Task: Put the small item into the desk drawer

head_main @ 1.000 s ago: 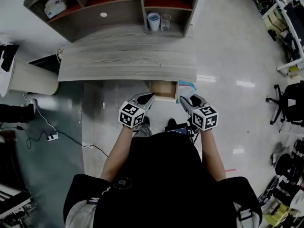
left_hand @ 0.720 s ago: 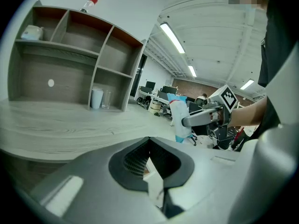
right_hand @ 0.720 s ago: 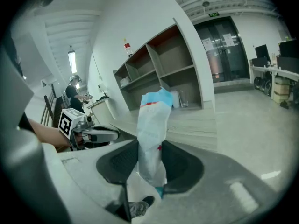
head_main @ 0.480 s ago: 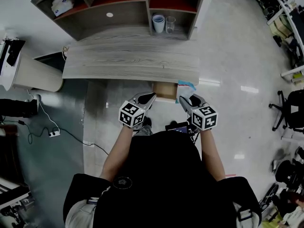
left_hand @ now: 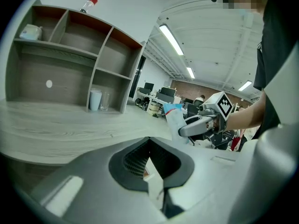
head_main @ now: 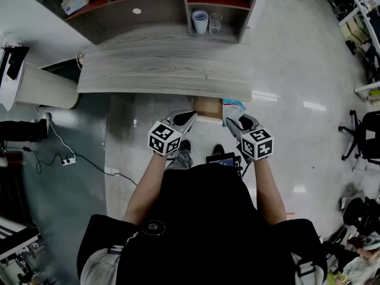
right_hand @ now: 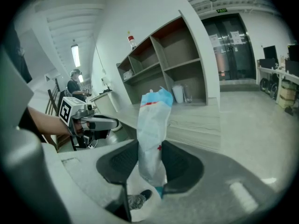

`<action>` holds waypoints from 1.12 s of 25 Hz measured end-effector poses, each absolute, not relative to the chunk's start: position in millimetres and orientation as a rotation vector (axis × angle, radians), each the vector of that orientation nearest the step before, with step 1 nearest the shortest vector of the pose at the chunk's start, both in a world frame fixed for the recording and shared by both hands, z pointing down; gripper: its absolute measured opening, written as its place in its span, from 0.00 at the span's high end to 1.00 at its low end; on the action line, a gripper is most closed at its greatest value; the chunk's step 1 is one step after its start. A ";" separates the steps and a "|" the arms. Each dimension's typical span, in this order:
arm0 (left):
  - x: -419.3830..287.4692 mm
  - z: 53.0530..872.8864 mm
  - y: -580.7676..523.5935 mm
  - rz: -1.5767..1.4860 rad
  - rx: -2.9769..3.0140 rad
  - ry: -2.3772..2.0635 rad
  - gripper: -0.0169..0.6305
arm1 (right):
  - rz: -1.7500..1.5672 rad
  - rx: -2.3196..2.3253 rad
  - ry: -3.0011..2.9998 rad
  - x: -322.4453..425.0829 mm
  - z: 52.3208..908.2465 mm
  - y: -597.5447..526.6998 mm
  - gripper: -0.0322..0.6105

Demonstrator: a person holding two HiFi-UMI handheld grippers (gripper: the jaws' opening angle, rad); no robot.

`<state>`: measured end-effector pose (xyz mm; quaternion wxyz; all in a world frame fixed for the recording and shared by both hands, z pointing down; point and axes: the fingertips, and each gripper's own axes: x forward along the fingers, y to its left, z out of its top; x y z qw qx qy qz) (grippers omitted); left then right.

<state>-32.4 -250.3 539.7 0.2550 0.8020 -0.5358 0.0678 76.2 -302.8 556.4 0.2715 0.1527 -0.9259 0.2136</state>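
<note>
So the right hand-held gripper (right_hand: 149,148) is clamped on the small item, a white packet (right_hand: 152,120) with a light blue top, a red stripe and a tiny red cross, which sticks straight up out of the jaws. From the head view, the packet (head_main: 235,105) is in the air just right of the open drawer (head_main: 206,107), under the front edge of the grey wood surface (head_main: 166,70), not inside yet. The left hand-held gripper (left_hand: 149,146) hangs near the drawer's left side, jaws together, nothing in them. A white cup (head_main: 200,21) and a glass (head_main: 215,22) sit in the shelf unit (head_main: 154,13).
</note>
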 end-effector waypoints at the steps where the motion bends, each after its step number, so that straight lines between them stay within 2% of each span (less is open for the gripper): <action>1: -34.4 541.1 -252.2 0.180 2.172 -1.462 0.97 | 0.559 0.394 -2.484 74.1 560.2 -303.4 0.72; 13: -48.5 577.5 -242.8 0.216 2.069 -1.500 0.97 | 0.218 0.057 -2.346 36.6 615.9 -286.9 0.72; 28: -45.9 640.6 -237.7 0.261 2.019 -1.450 0.97 | -0.030 -0.133 -2.198 6.1 688.8 -290.3 0.72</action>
